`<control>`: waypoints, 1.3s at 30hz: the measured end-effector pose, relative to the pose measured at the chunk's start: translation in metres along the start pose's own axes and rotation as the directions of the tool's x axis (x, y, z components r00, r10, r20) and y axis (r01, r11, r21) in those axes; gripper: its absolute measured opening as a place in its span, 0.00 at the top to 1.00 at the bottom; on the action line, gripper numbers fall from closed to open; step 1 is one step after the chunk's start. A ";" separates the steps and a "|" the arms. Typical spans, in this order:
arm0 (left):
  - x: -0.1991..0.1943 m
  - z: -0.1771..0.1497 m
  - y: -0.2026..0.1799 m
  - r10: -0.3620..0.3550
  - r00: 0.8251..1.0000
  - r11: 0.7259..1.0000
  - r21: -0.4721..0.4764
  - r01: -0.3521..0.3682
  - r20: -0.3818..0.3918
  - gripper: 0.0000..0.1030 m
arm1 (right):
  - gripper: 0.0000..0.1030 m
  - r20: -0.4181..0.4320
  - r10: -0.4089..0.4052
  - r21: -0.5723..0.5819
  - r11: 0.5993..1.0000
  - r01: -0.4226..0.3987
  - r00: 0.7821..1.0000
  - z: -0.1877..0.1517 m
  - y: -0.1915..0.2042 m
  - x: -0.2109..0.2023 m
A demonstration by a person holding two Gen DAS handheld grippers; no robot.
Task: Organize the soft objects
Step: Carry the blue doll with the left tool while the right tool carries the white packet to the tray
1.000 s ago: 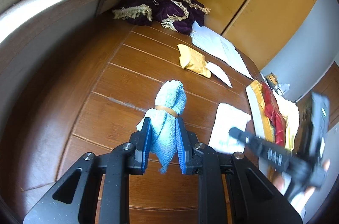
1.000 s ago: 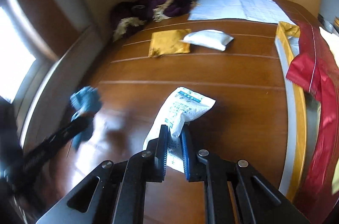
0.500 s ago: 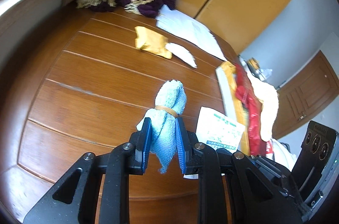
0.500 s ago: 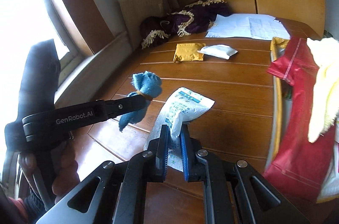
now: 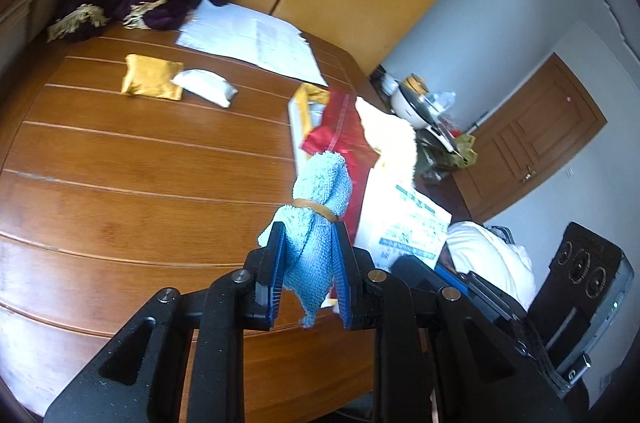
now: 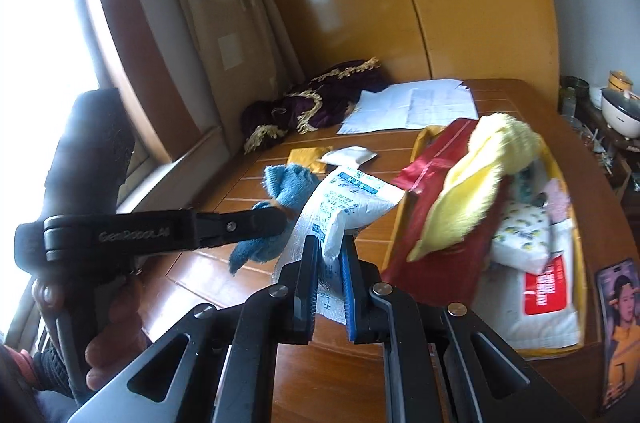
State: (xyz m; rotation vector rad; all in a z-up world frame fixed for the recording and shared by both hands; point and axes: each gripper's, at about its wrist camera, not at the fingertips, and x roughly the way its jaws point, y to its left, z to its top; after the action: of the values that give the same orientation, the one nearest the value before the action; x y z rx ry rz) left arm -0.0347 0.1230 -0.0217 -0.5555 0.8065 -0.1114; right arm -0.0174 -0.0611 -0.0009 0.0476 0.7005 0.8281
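You held both grippers up over the wooden table (image 5: pixel 132 183), side by side and close together. Your left gripper (image 5: pixel 309 263) sat at the lower centre of its own view, its two blue pads pinched tight on the lower half of a light blue towel bundle (image 5: pixel 318 207); in the right wrist view the same tool reached in from the left edge, with your left hand (image 6: pixel 100 319) wrapped round its black handle at the lower left. Your right gripper (image 6: pixel 329 283) was at the bottom centre of its view, fingers closed down on the tail of a white plastic pouch (image 6: pixel 348 203) with blue print.

The towel was a fluffy terry cloth, cinched at its waist by a tan rubber band (image 5: pixel 316 206), the top puffing out above the band and a frayed corner hanging below the pads. The pouch stood crumpled and bent, its printed end tipping toward the right of the frame. Both bundles were off the table surface, the towel just left of the pouch, the two nearly touching.

At the right of the right wrist view lay an open box (image 6: pixel 404 219) draped with a red cloth (image 6: pixel 440 223) and a yellow fluffy cloth (image 6: pixel 480 175)
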 end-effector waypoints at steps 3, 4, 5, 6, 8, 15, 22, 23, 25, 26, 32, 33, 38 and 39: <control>0.003 0.000 -0.015 -0.016 1.000 1.000 0.017 0.016 -0.006 0.81 | 0.89 0.009 -0.009 0.025 1.000 0.009 1.000 0.007 -0.019 -0.004; 0.004 0.000 -0.019 -0.019 1.000 1.000 0.020 0.019 -0.008 0.81 | 0.89 0.008 -0.014 0.028 1.000 0.014 1.000 0.009 -0.023 -0.005; 0.006 0.000 -0.023 -0.026 1.000 0.999 0.023 0.026 -0.014 0.81 | 0.89 0.011 -0.020 0.030 0.999 0.019 1.000 0.010 -0.027 -0.006; 0.008 0.000 -0.027 -0.029 0.999 0.999 0.026 0.029 -0.020 0.81 | 0.89 0.015 -0.029 0.038 0.999 0.029 0.999 0.013 -0.033 -0.006; 0.010 0.002 -0.032 -0.032 0.999 0.999 0.031 0.033 -0.025 0.81 | 0.89 0.017 -0.035 0.055 0.998 0.034 0.999 0.017 -0.043 -0.008; 0.017 0.005 -0.060 -0.073 0.997 0.996 0.058 0.074 -0.031 0.81 | 0.89 0.030 -0.079 0.069 0.995 0.076 0.996 0.034 -0.077 -0.014; 0.042 0.002 -0.081 -0.125 0.986 0.991 0.042 0.131 -0.109 0.81 | 0.89 -0.037 -0.116 0.085 0.989 0.119 0.993 0.043 -0.120 0.004; 0.046 0.001 -0.084 -0.123 0.985 0.991 0.039 0.129 -0.119 0.81 | 0.89 -0.044 -0.118 0.084 0.989 0.122 0.992 0.043 -0.124 0.006; 0.055 -0.001 -0.093 -0.136 0.981 0.989 0.041 0.143 -0.141 0.81 | 0.89 -0.054 -0.141 0.076 0.987 0.145 0.989 0.044 -0.129 0.007; 0.060 -0.002 -0.099 -0.143 0.978 0.987 0.044 0.152 -0.154 0.81 | 0.89 -0.057 -0.151 0.072 0.985 0.155 0.987 0.045 -0.131 0.006; 0.086 -0.010 -0.115 -0.157 0.963 0.986 0.021 0.165 -0.221 0.81 | 0.89 -0.102 -0.179 0.069 0.980 0.186 0.979 0.050 -0.151 0.013; 0.091 -0.011 -0.115 -0.153 0.960 0.987 0.013 0.160 -0.234 0.81 | 0.89 -0.108 -0.179 0.068 0.980 0.187 0.978 0.050 -0.153 0.015; 0.122 -0.019 -0.111 -0.117 0.951 0.993 -0.027 0.114 -0.286 0.81 | 0.89 -0.173 -0.156 0.108 0.978 0.176 0.973 0.047 -0.170 0.031; 0.127 -0.021 -0.111 -0.114 0.948 0.993 -0.028 0.110 -0.296 0.81 | 0.89 -0.185 -0.148 0.117 0.978 0.172 0.971 0.046 -0.173 0.034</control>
State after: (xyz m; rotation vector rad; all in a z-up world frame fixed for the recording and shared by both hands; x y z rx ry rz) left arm 0.0513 -0.0192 -0.0597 -0.6037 1.0695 -0.3010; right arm 0.1405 -0.1464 -0.0361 0.0368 0.9132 0.6345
